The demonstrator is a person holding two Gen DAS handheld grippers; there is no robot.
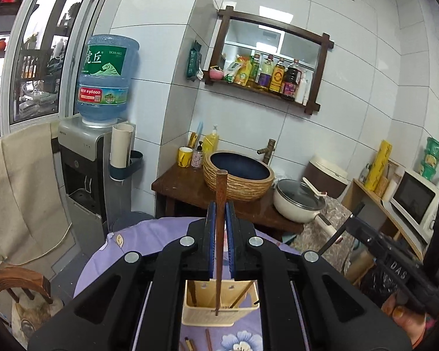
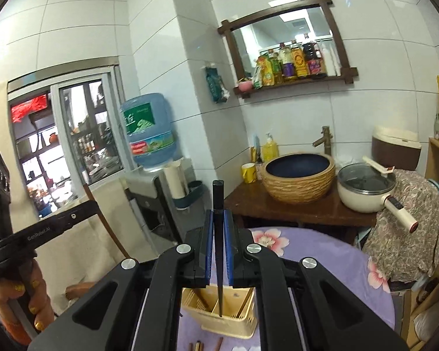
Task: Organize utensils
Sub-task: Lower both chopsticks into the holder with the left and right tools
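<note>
Left wrist view: left gripper (image 1: 220,219) is clamping a stiff, light wooden chopstick (image 1: 219,234) mid-shaft above the cream holder (image 1: 219,307); right gripper (image 2: 218,228) is likewise pinching a slick black chopstick (image 2: 218,234).

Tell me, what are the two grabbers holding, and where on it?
The left gripper pinches a brown chopstick below its thick top end. The right gripper pinches a black chopstick the same way.

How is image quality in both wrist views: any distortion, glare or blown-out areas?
Left wrist: strong fisheye bending of the wall tiles, a ceiling light reflected in the mirror, window bright. Right wrist: same bending, window partly blown out; holder sharp.
</note>
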